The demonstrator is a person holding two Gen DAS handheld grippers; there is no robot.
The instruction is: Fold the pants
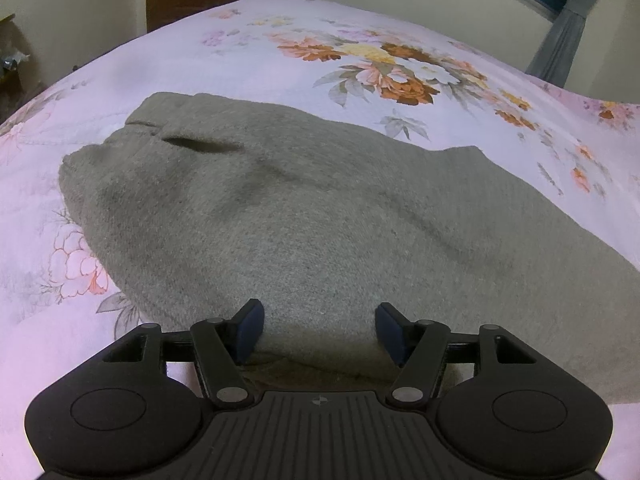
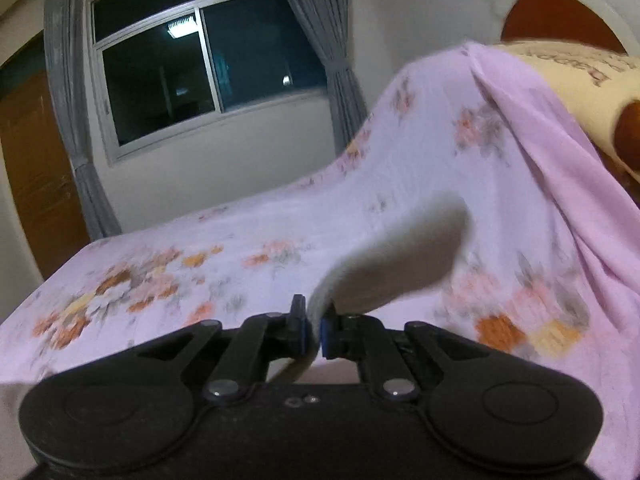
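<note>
Grey fleece pants (image 1: 304, 216) lie spread on a pink floral bedsheet (image 1: 200, 64), with the waistband and a pocket slit at the far left. My left gripper (image 1: 319, 330) is open, its blue pads on either side of the near edge of the pants, not gripping. My right gripper (image 2: 314, 330) is shut on a fold of the grey pants (image 2: 400, 256), and the held cloth stands lifted above the sheet (image 2: 240, 240). The view is blurred.
The bed's far edge meets a cream wall with grey curtains (image 1: 560, 48). In the right wrist view a dark window (image 2: 200, 52), a wooden door (image 2: 36, 168) and a raised sheet-covered headboard or pillow (image 2: 520, 140) stand beyond the bed.
</note>
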